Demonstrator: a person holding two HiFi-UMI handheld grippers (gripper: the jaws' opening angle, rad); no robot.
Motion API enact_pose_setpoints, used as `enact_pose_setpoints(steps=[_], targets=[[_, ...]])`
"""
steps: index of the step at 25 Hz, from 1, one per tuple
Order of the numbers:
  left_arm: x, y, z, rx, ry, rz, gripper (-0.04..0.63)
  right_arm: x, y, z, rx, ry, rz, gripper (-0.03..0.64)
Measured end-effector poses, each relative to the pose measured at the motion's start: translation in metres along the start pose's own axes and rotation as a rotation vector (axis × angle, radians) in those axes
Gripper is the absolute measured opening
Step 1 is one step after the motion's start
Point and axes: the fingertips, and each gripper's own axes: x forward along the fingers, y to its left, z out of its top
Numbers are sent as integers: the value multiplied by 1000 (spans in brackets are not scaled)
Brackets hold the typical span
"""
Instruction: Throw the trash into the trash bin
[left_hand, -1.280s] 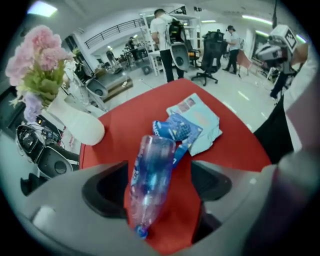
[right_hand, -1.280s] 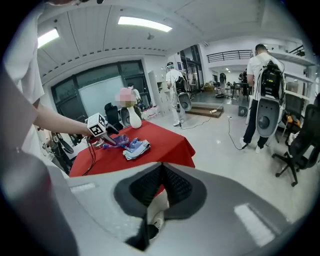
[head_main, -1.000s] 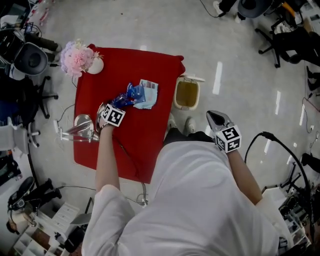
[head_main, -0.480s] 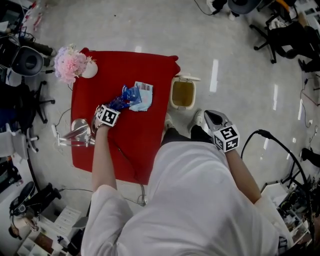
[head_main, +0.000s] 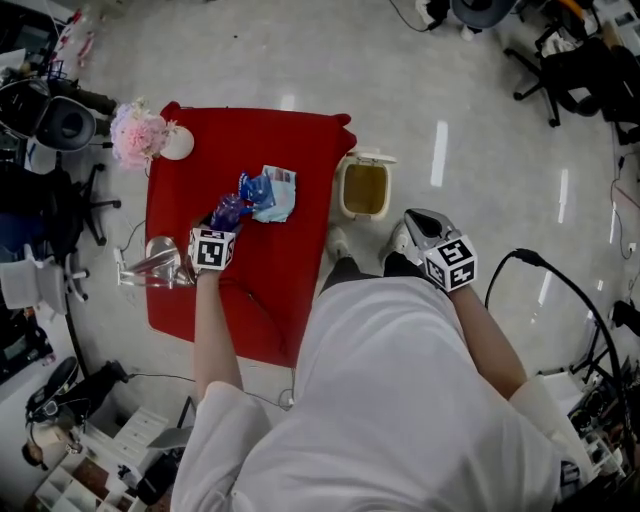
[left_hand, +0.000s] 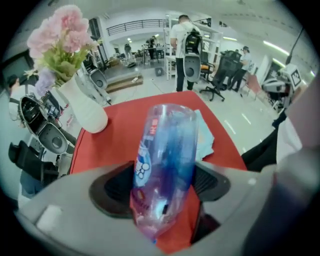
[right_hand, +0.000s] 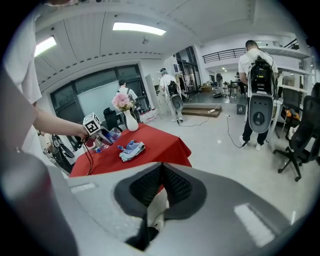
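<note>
Head view: my left hand-held gripper (head_main: 220, 226) is over the red table (head_main: 250, 140), closed on a crumpled blue plastic bottle (head_main: 228, 210). A heap of wrappers (head_main: 272, 195) lies just beyond it. The trash bin (head_main: 344, 190) stands on the floor against the table's right edge with its mouth showing. My right hand-held gripper (head_main: 418, 226) hangs near the bin, off the table. From up here the marker cube covers the grip itself.

Left gripper view: this is where the contact shows. The bottle stands up between the pads with both of them against its sides. The jaws have just been closing onto it and stand wide because the bottle fills them. I judge it empty, thin-walled and light, so it should dent and spring rather than resist, and the film looks slick. A hold across the labelled body should suit it better than one on the tapered end, which could squirt free. The bin is out of this view.

Right gripper view: the pads meet, so this hand-held gripper is closed. A pale scrap shows in the slit below them, and I cannot tell whether it is pinched or lies behind. Seen from the side, the bottle appears clear of the table, which neither other view settles.
</note>
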Motion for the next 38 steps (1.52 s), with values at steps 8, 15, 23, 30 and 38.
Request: enact_pose_setpoints(steps=[8, 15, 23, 30, 38], targets=[[-6, -63, 50, 15, -118, -32, 360, -12, -9, -23, 23, 20, 16, 2], [7, -130, 95, 50, -168, -86, 360, -28, -33, -43, 51, 37, 10, 2], [24, -189, 121, 43, -225, -122, 360, -37, -62, -54, 72, 40, 1, 2], [31, -236, 154, 19, -371, -137, 360, -34, -74, -63, 68, 63, 20, 2], [70, -301, 179, -3, -394, -235, 360, -29, -84, -85, 68, 103, 54, 2]])
